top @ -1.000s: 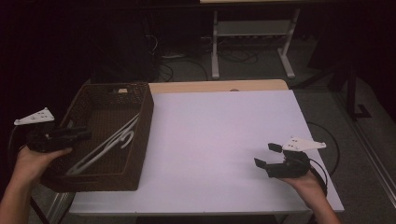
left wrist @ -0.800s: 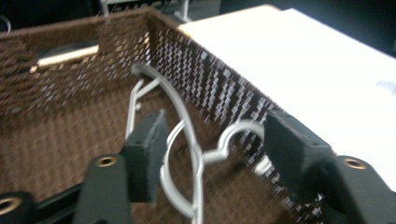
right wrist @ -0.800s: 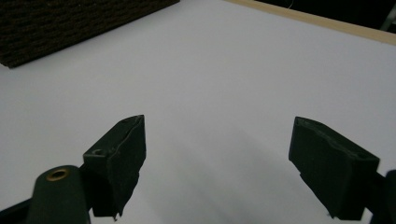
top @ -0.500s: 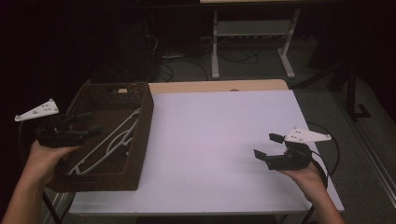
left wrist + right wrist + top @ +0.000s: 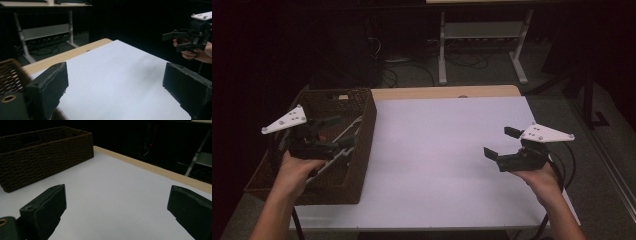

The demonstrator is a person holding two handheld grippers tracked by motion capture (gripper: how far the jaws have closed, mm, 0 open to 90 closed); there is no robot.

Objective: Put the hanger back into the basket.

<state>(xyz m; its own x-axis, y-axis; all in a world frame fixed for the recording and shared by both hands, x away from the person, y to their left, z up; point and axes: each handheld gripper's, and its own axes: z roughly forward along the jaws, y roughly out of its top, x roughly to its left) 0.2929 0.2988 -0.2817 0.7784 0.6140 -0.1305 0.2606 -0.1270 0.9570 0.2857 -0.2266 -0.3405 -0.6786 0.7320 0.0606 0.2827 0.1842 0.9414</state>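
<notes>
A dark brown woven basket (image 5: 363, 150) stands on the left end of the white table top (image 5: 437, 160). Pale thin hangers (image 5: 352, 126) lie inside it. My left gripper (image 5: 337, 131) hovers over the basket and points right across the table. Its jaws have just been opening, and in the left gripper view the left gripper (image 5: 117, 92) stands open on bare white top. My right gripper (image 5: 501, 142) hangs above the table's right side, pointing left. Its jaws have also just been opening; the right gripper (image 5: 117, 210) holds nothing and faces the basket (image 5: 45, 155).
A wooden strip (image 5: 442, 92) runs along the table's far edge. Behind it a metal desk frame (image 5: 482, 30) and loose cables (image 5: 397, 75) sit on the dark floor. The right gripper (image 5: 186, 41) shows far off in the left gripper view, beside a basket corner (image 5: 10, 75).
My left gripper has moved right from the basket's left rim to above its middle, and its jaws have spread. The right gripper has risen a little and opened wider.
</notes>
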